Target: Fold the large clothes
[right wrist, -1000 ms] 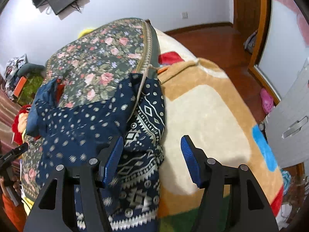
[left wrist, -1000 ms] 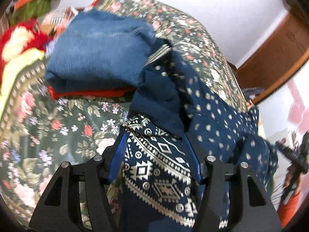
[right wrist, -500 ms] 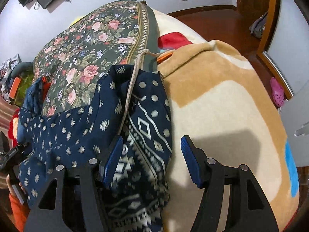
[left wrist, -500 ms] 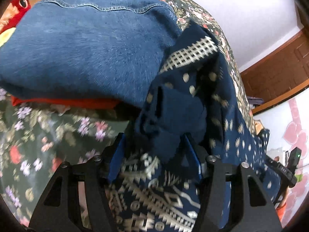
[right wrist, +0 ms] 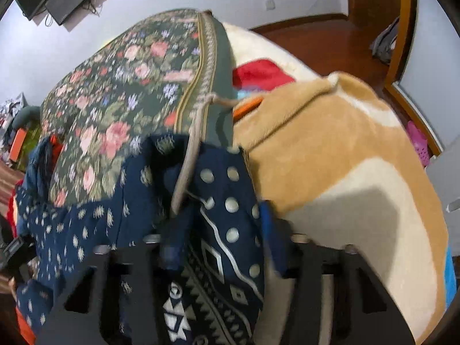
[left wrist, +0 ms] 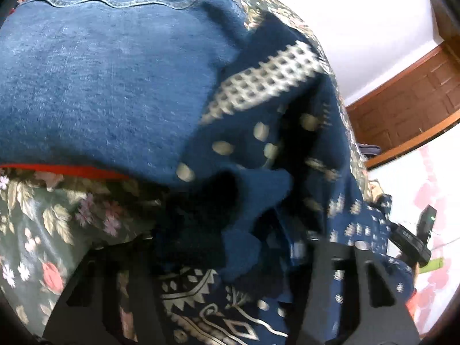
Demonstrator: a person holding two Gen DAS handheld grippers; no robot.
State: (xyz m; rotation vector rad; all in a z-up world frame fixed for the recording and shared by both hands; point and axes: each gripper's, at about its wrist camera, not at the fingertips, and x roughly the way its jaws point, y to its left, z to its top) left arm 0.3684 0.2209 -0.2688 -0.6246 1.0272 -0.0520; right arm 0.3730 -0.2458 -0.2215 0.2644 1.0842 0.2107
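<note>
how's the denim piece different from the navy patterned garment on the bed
The denim piece is plain mid-blue with visible stitched seams; the navy patterned garment is darker, printed with pale dots and geometric bands. The denim piece lies folded flat on an orange-red layer, while the navy patterned garment is rumpled and spread out, one corner resting against the denim. Both lie on the floral bedspread.

Both views look steeply down from the wrists, close over a bed. The left wrist view sits very near the navy patterned garment (left wrist: 287,149), facing folded jeans (left wrist: 109,80) on the floral bedspread (left wrist: 43,230). The right wrist view faces the garment's other end (right wrist: 224,230), with a tan blanket (right wrist: 345,155) to its right. Both share garment and bedspread.
</note>
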